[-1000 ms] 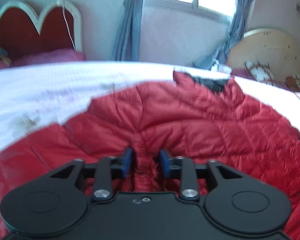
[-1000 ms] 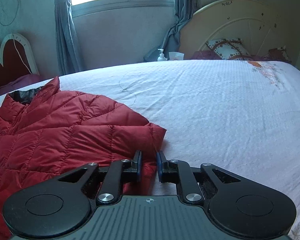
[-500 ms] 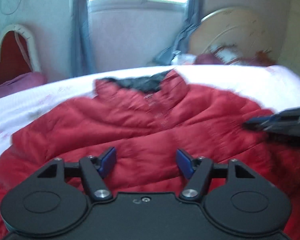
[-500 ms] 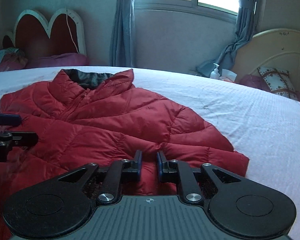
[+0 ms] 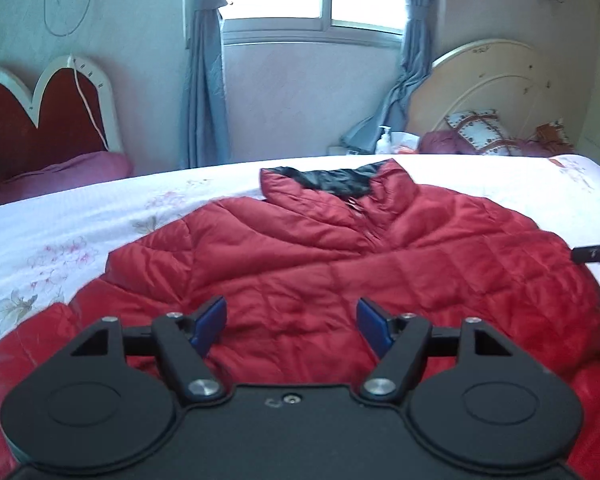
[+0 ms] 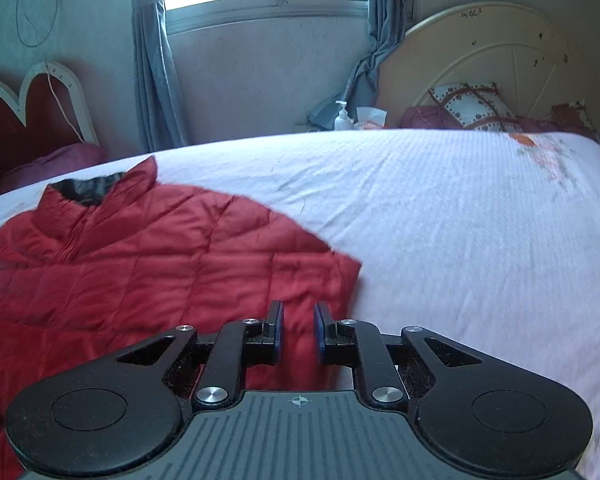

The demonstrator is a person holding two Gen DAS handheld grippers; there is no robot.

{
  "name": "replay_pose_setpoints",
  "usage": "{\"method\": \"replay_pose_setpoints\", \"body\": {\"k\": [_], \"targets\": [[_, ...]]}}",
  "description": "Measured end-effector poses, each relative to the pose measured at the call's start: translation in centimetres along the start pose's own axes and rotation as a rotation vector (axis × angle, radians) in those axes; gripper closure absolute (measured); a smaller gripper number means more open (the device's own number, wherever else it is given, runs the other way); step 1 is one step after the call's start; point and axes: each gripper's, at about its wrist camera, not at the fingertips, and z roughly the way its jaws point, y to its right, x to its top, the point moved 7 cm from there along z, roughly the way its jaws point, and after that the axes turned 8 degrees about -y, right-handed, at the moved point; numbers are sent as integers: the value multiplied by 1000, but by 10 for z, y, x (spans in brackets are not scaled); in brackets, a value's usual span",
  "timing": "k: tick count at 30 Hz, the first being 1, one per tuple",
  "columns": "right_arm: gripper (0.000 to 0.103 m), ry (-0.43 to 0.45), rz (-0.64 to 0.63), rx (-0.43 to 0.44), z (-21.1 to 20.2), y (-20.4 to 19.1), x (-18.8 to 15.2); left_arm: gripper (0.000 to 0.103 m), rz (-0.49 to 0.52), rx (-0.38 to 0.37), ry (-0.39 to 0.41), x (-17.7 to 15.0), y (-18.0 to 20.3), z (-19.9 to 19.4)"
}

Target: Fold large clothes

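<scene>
Lying under both grippers' jaws, red jacket (image 5: 340,264) on bed (image 6: 460,220)

I see a red quilted jacket (image 5: 340,264) with a black collar lining (image 5: 332,178) on my white bed sheet (image 6: 460,232), faint pink flowers (image 5: 60,256) printed left of the jacket; blue fingers (image 5: 210,322).

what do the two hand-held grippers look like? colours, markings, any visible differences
Both are matte black with blue finger pads, round disc-shaped lobes at either side and silver pivot screws. The left hand-held gripper has a smooth black top plate with a small centre screw. The right hand-held gripper has a grey ribbed plate carrying a crosshair mark. No cables or sleeves in view.
</scene>
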Motion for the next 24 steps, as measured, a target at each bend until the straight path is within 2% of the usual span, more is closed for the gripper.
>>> {"method": "replay_pose_setpoints", "body": {"k": [3, 4, 6, 8, 12, 13, 14, 15, 16, 21, 24], "targets": [[89, -64, -34, -30, 10, -6, -17, 28, 33, 23, -112, -13, 8, 28], [89, -80, -39, -38, 13, -7, -18, 27, 32, 28, -121, -15, 7, 33], [89, -65, -35, -40, 4, -10, -18, 25, 17, 46, -107, -14, 5, 29], [89, -32, -31, -36, -12, -11, -16, 10, 0, 73, -72, -13, 1, 18], [89, 4, -41, -43, -37, -19, -20, 7, -74, 80, -52, -21, -13, -4], [79, 8, -42, -41, -41, -21, -22, 7, -95, 89, -47, -25, -19, -11], [60, 16, -42, -44, -46, -23, -24, 7, -118, 94, -40, -29, -25, -18], [17, 43, -45, -45, -53, -26, -25, 7, -147, 102, -33, -34, -33, -26], [9, 86, -62, -42, -62, -30, -26, 7, -180, 116, -27, -42, -43, -35], [9, 95, -93, -7, -73, -47, -34, 8, -342, 235, -21, -89, -98, -78], [9, 77, -90, 25, -70, -53, -38, 13, -474, 289, -9, -124, -130, -109]]}}
